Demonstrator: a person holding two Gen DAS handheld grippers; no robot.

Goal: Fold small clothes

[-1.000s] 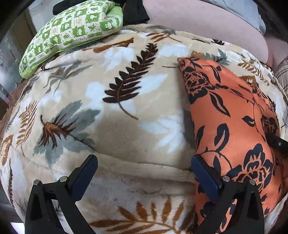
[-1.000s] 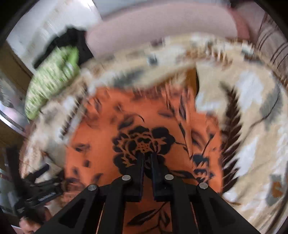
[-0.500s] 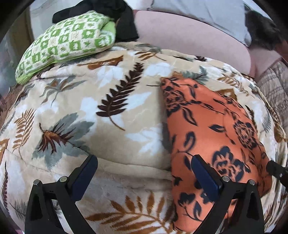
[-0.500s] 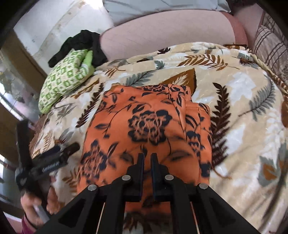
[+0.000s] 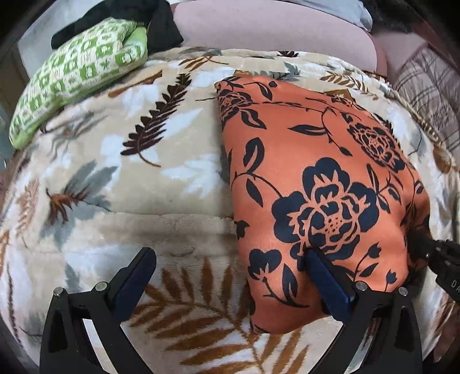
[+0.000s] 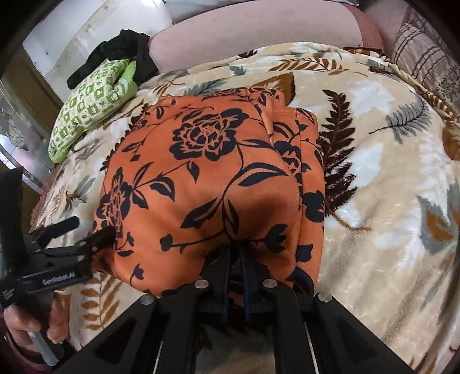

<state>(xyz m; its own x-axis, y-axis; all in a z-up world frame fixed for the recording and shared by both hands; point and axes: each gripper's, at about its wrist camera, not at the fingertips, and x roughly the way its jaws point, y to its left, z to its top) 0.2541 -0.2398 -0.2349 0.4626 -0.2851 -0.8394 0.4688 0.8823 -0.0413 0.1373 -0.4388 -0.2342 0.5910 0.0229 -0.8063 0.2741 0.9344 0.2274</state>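
Note:
An orange garment with dark blue flowers (image 5: 316,172) lies folded over on a beige leaf-print blanket (image 5: 143,172); it also shows in the right wrist view (image 6: 215,178). My left gripper (image 5: 227,264) is open, its right finger (image 5: 325,276) resting on the garment's near left part, its left finger over the blanket. My right gripper (image 6: 234,256) is shut on the garment's near edge, with cloth bunched between the fingers. The left gripper (image 6: 86,233) shows at the garment's left edge in the right wrist view.
A green-and-white patterned cushion (image 5: 77,72) and black clothing (image 5: 143,17) lie at the far left of the bed. A pink bolster (image 6: 258,28) runs along the back. A plaid cushion (image 6: 425,57) sits at the far right.
The right gripper pulled the garment's edge toward me, so the cloth lies doubled over. The left gripper moved right, and its right finger now rests on the garment.

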